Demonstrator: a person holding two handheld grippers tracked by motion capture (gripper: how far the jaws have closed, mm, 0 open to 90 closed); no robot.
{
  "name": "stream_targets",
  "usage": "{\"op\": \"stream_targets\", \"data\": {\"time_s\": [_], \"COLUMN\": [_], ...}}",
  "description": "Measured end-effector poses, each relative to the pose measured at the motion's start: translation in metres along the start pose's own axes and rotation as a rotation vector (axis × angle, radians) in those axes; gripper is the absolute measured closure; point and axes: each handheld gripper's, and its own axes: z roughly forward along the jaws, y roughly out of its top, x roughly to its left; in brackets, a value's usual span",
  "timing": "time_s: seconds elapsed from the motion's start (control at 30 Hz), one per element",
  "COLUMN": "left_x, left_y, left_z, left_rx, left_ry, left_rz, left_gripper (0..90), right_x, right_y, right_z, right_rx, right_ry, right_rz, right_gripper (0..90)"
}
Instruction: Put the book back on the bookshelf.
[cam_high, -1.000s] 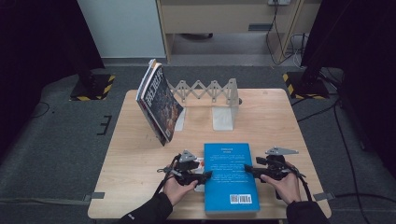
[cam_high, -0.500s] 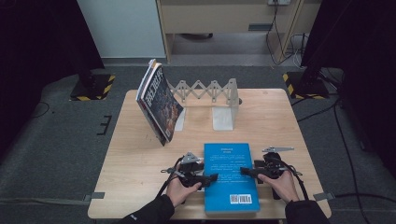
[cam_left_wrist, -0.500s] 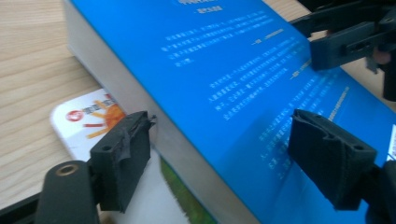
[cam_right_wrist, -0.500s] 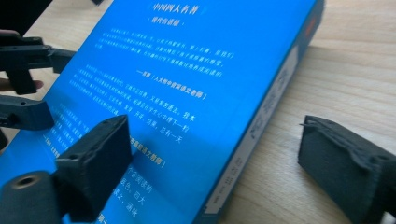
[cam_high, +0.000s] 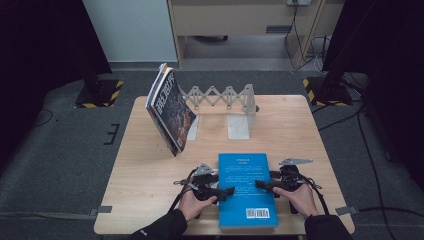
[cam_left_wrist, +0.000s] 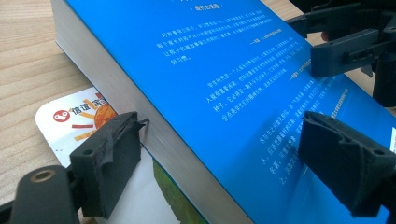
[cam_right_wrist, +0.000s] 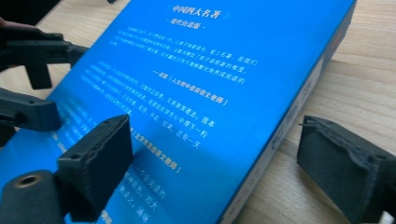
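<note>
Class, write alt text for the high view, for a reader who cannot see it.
A blue book lies flat near the front edge of a wooden table, with a person's left gripper and right gripper open at its two long sides. Behind it, a dark-covered magazine leans tilted at the left end of an expanding metal book rack.

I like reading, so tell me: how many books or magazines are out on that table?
3, possibly more. A blue book lies flat near the front edge, a thin booklet peeks from beneath it, and magazines lean against the folding rack at the back left, at least one; their number is unclear.
</note>
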Motion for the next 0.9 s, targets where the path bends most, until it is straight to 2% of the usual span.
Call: {"op": "stream_targets", "data": {"time_s": [0.07,0.23,0.4,0.6,0.9], "left_x": [0.001,0.002,0.002,-0.001,0.002], "left_y": [0.000,0.003,0.004,0.004,0.008], "left_z": [0.000,-0.001,-0.001,0.002,0.000], "left_rx": [0.004,0.030,0.033,0.054,0.074], "left_ry": [-0.004,-0.016,-0.017,-0.025,-0.025], "left_rz": [0.003,0.005,0.012,0.062,0.040], "left_gripper": [12.6,13.2,12.6,4.9,9.4], "right_x": [-0.001,-0.001,-0.003,-0.006,-0.011], "right_y": [-0.002,-0.003,-0.004,-0.004,-0.002], "right_z": [0.000,0.001,0.002,0.004,0.007], "right_rx": [-0.010,-0.021,-0.027,-0.025,-0.024], "right_ry": [0.012,0.019,0.028,0.043,0.062], "right_rz": [0.024,0.045,0.064,0.075,0.103], "right_gripper": [13.6,14.9,14.6,13.6,12.3]}}
